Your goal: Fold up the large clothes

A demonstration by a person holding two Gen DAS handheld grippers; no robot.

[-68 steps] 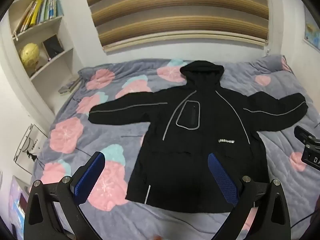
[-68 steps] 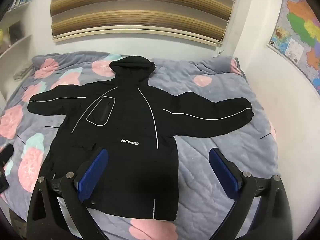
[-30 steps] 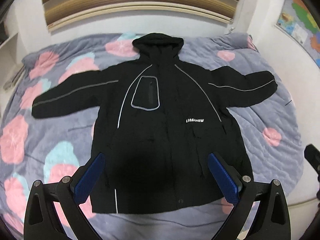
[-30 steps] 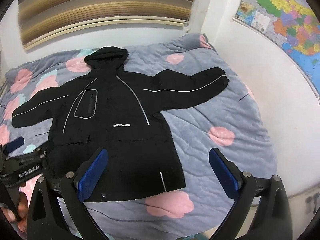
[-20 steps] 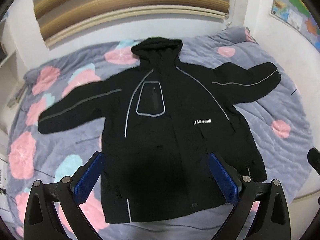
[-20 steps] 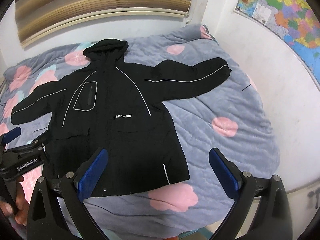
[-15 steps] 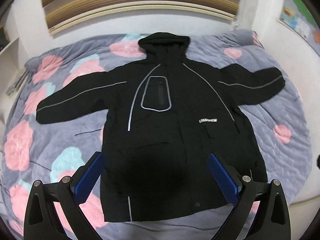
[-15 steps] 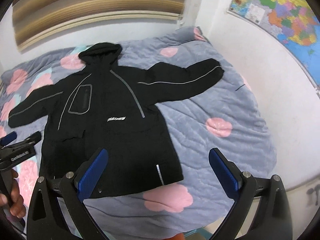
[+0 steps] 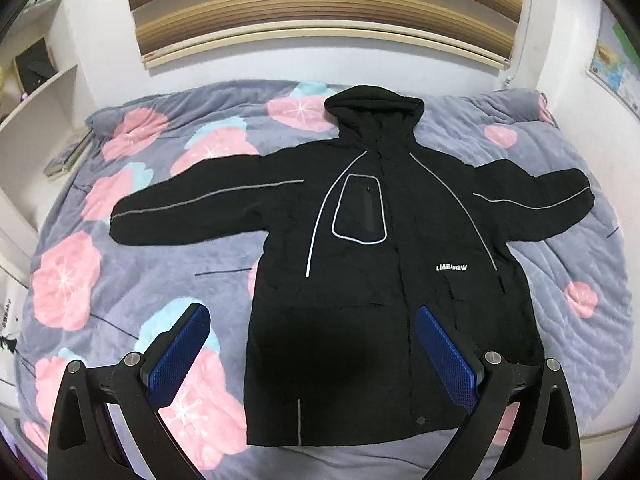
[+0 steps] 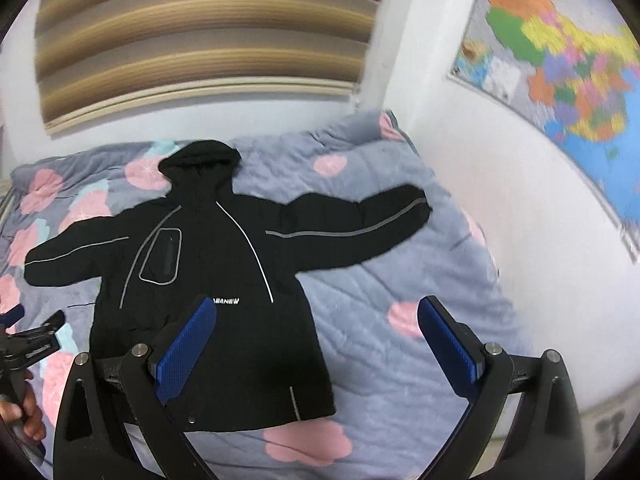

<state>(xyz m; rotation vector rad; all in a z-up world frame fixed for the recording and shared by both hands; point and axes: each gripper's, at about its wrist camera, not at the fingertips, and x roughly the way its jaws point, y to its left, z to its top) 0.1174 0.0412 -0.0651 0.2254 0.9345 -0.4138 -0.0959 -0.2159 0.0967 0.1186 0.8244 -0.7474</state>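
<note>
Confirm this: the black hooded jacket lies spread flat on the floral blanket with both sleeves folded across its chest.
Not quite. The black hooded jacket lies spread flat on the floral blanket, but both sleeves stretch straight out to the sides, as the left wrist view shows.

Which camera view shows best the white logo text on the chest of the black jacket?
The left wrist view shows it best: the logo text is sharp and nothing covers it on the black jacket. In the right wrist view the text is blurred, and a blue pad of the right gripper hides its beginning.
</note>
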